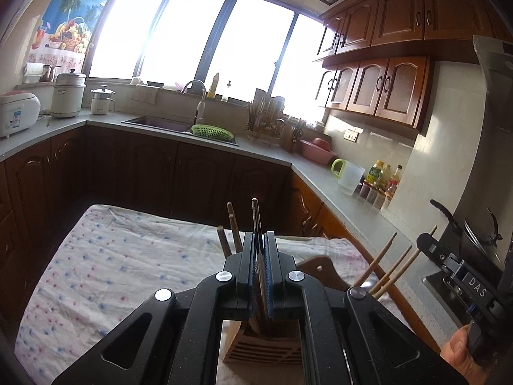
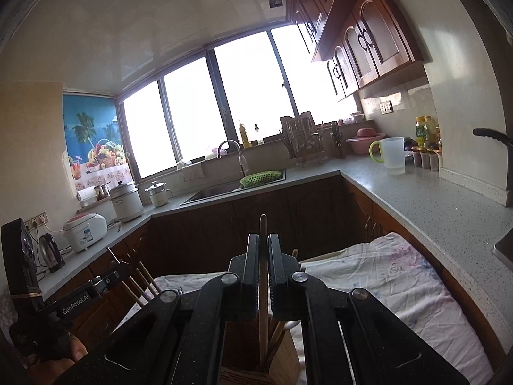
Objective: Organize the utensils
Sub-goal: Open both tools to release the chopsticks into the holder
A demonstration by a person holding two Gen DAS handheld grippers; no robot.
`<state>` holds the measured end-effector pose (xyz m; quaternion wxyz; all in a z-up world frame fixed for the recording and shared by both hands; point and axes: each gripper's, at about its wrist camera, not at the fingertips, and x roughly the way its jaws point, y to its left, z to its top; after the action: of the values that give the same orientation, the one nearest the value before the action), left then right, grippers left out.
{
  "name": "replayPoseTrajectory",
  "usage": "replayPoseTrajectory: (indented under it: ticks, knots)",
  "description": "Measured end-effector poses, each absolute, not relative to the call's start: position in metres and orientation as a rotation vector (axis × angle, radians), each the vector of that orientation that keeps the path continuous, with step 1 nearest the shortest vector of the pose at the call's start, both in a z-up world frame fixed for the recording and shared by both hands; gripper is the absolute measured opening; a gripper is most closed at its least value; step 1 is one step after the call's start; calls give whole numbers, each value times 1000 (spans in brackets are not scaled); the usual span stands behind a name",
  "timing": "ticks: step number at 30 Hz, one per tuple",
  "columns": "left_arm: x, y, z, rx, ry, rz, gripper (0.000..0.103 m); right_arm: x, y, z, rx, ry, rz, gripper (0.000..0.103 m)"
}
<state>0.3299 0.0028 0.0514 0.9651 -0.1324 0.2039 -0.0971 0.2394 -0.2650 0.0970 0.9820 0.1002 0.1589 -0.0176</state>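
My left gripper (image 1: 258, 235) is shut on a dark slim utensil (image 1: 255, 215) that stands upright, its lower end in a wooden slatted holder (image 1: 263, 349) below the fingers. Brown chopsticks (image 1: 233, 227) stand in the same holder. My right gripper (image 2: 263, 239) is shut on a light wooden chopstick (image 2: 263, 227), upright over another wooden holder (image 2: 282, 359) that holds more sticks. The right gripper also shows at the right edge of the left wrist view (image 1: 455, 266), with pale chopsticks (image 1: 378, 263) beside it. The left gripper shows at the lower left of the right wrist view (image 2: 109, 280).
Both holders stand on a table with a dotted white cloth (image 1: 105, 256). A grey L-shaped counter (image 2: 416, 192) carries a sink (image 1: 157, 122), green basket (image 1: 211, 131), dish rack (image 1: 266, 122), white jug (image 1: 349, 176), bottles and rice cookers. A stove with a pan (image 1: 481, 234) is at the right.
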Motion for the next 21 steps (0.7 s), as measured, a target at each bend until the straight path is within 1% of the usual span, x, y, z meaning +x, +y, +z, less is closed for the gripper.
replayPoseTrajectory:
  ticks: [7,21]
  knots:
    - [332,4,43,-246,463,-212,4,243,-272,75,227,396,-40,5]
    - [332,1,48,-232,471,-206,5,243,-272,77,232,413,-39,5]
